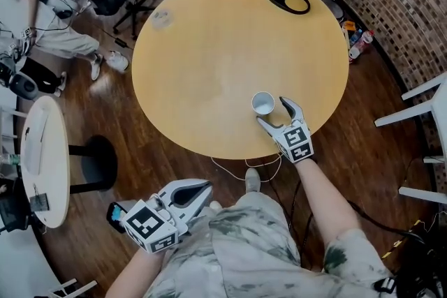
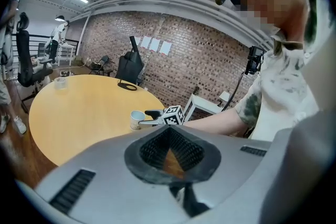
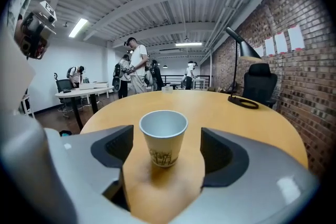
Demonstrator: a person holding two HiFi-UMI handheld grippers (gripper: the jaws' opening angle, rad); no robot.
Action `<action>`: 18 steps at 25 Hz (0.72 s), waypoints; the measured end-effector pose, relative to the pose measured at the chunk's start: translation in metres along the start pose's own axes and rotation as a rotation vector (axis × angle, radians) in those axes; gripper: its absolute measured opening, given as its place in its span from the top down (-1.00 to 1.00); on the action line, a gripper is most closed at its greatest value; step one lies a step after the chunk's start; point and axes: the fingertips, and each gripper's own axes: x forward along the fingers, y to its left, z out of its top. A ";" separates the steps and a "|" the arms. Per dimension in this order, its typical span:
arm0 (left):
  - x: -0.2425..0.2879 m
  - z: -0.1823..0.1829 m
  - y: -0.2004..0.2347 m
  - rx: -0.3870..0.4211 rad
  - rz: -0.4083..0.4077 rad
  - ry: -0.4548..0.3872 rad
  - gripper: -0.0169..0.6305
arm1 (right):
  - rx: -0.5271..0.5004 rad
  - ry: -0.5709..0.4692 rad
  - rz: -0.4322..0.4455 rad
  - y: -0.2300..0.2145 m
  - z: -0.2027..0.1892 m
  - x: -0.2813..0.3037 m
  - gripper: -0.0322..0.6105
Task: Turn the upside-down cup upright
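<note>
One upright cup (image 3: 163,136), mouth up, between spread right gripper (image 1: 274,112) fingers; left gripper (image 1: 204,193) clenched.

Cup upright on table, clear of the jaws.

The cup (image 3: 163,136) is a white paper cup, tapering from a wide rolled rim to a narrower base, with a band of dark print low on its wall. It stands upright, mouth upward, base flat on the round wooden table (image 1: 223,45). The inside appears plain white and empty. In the head view it sits near the table edge closest to the person, well away from the centre. It lies between the two jaws of the right gripper (image 1: 272,111), which stand apart with a gap on either side; neither jaw touches the cup's wall.
</note>
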 end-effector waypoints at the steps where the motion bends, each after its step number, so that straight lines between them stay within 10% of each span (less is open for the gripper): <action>1: -0.007 -0.003 -0.001 0.007 -0.006 -0.008 0.93 | -0.004 0.015 -0.011 0.007 -0.001 -0.006 -0.33; 7: -0.061 -0.031 -0.019 0.062 -0.044 -0.056 0.93 | -0.070 0.083 -0.021 0.083 0.022 -0.060 -0.33; 18: -0.154 -0.151 -0.098 0.047 -0.175 -0.009 0.93 | 0.078 0.101 0.194 0.359 0.033 -0.209 -0.33</action>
